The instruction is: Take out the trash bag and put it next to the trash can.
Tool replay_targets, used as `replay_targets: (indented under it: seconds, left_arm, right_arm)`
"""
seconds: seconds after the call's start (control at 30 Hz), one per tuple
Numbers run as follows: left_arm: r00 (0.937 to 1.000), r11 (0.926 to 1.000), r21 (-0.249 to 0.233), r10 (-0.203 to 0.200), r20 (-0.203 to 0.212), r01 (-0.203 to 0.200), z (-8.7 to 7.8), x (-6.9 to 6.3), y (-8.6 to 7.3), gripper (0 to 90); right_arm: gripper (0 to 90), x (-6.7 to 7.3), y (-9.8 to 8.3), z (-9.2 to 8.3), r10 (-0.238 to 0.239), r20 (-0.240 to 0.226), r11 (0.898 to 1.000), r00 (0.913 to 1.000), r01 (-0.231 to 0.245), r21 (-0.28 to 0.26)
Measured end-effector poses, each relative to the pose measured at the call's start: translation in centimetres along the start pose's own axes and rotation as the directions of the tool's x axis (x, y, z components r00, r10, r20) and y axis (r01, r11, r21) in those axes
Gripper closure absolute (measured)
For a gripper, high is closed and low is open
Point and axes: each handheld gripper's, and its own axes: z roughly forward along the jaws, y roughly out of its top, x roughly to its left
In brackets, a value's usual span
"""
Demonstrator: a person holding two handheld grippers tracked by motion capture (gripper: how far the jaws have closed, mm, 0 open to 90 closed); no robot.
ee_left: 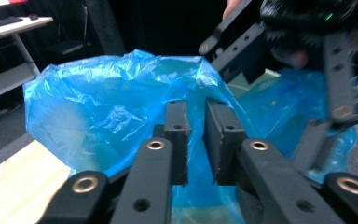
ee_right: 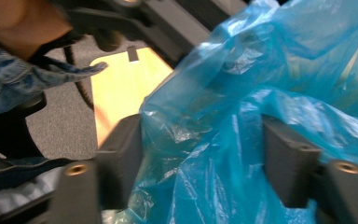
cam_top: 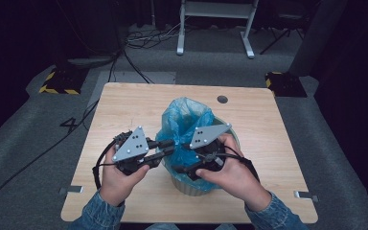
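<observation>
bag: blue plastic bag (cam_top: 184, 120) lines a pale bin (cam_top: 191, 186) at table (cam_top: 124, 105) centre, film bunched above the rim | left gripper (cam_top: 165, 148): at bag's left side, jaws slightly parted, film between them, not pressed | right gripper (cam_top: 184, 168): at bag's near-right edge, jaws spread wide, film loose between.

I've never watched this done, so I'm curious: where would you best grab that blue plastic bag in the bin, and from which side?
Take the blue bag by its loose upper edge, which stands crumpled above the bin. Come in level from the side nearest the person, where the film bunches into folds that narrow jaws can pinch. The left gripper has such a fold between its jaws.
</observation>
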Motion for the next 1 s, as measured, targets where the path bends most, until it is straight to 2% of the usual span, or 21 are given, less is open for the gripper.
replay_targets:
  seconds: [0.03, 0.07, 0.1, 0.17, 0.27, 0.5, 0.6, 0.63, 0.73, 0.8, 0.83, 0.87, 0.9, 0.93, 0.97, 1.0]
  left_arm:
    - [1.0000, 1.0000, -0.002, -0.003, -0.002, 0.003, -0.1, 0.0, 0.0, 76.1]
    - [1.0000, 1.0000, -0.007, -0.007, -0.007, 0.007, -0.3, 0.1, -0.1, 75.3]
    - [0.9999, 0.9999, -0.007, -0.008, -0.011, 0.008, -0.4, 0.1, -0.1, 73.8]
    - [0.9994, 0.9997, -0.020, -0.016, -0.030, 0.015, -0.9, 0.2, -0.3, 67.3]
    - [0.9974, 0.9990, -0.036, -0.029, -0.065, 0.027, -1.9, 0.3, -0.8, 61.5]
    - [0.9904, 0.9989, -0.017, -0.045, -0.130, 0.043, -4.3, 0.8, -2.5, 53.1]
    - [0.9871, 0.9982, -0.008, -0.061, -0.148, 0.060, -5.1, 0.9, -3.5, 51.3]
    - [0.9846, 0.9972, -0.007, -0.074, -0.159, 0.074, -5.5, 1.0, -4.2, 50.8]
    - [0.9817, 0.9960, -0.014, -0.090, -0.168, 0.089, -5.9, 1.1, -4.8, 50.1]
    - [0.9805, 0.9950, -0.021, -0.100, -0.170, 0.098, -6.2, 1.1, -5.2, 49.9]
    - [0.9796, 0.9945, -0.024, -0.105, -0.172, 0.102, -6.3, 1.1, -5.4, 49.8]
    - [0.9788, 0.9941, -0.024, -0.108, -0.174, 0.105, -6.4, 1.2, -5.6, 49.8]
    - [0.9779, 0.9938, -0.025, -0.111, -0.177, 0.108, -6.5, 1.2, -5.9, 49.7]
    - [0.9773, 0.9935, -0.024, -0.114, -0.179, 0.111, -6.5, 1.2, -6.1, 49.3]
    - [0.9765, 0.9931, -0.026, -0.117, -0.181, 0.114, -6.6, 1.2, -6.3, 49.3]
    - [0.9758, 0.9930, -0.021, -0.118, -0.184, 0.116, -6.6, 1.3, -6.5, 49.0]
  right_arm:
    - [42.5, 0.0, 0.1, 0.1, 0.013, 0.001, 1.000, 0.9999, -0.013, 0.001]
    - [49.3, 0.0, 0.2, 0.2, 0.023, -0.001, 1.000, 0.9997, -0.023, 0.003]
    - [62.3, 0.0, 0.3, 0.3, 0.019, -0.004, 1.000, 0.9998, -0.019, 0.008]
    - [76.8, -0.1, 0.4, 0.4, 0.024, -0.006, 1.000, 0.9997, -0.024, 0.015]
    - [87.2, -0.5, 0.5, 0.3, 0.041, -0.019, 0.999, 0.9990, -0.041, 0.006]
    - [89.5, -1.1, 0.4, -0.7, 0.043, 0.000, 0.994, 0.9991, -0.043, -0.097]
    - [89.7, -1.4, 0.4, -1.3, 0.037, 0.007, 0.989, 0.9993, -0.035, -0.143]
    - [89.7, -1.5, 0.5, -1.7, 0.027, 0.015, 0.984, 0.9995, -0.024, -0.178]
    - [89.7, -1.6, 0.5, -2.2, 0.023, 0.025, 0.978, 0.9994, -0.018, -0.208]
    - [89.7, -1.7, 0.4, -2.6, 0.022, 0.029, 0.969, 0.9993, -0.015, -0.247]
    - [89.8, -1.8, 0.4, -3.0, 0.019, 0.033, 0.960, 0.9993, -0.009, -0.278]
    - [89.8, -1.8, 0.4, -3.0, 0.019, 0.033, 0.960, 0.9993, -0.009, -0.278]
    - [89.8, -1.8, 0.5, -3.2, 0.016, 0.037, 0.956, 0.9992, -0.005, -0.294]
    - [89.8, -1.9, 0.6, -3.6, 0.007, 0.042, 0.946, 0.9991, 0.007, -0.326]
    - [89.8, -1.9, 0.6, -3.6, 0.007, 0.042, 0.946, 0.9991, 0.007, -0.326]
    - [89.8, -2.0, 0.6, -3.8, 0.004, 0.047, 0.941, 0.9989, 0.012, -0.338]
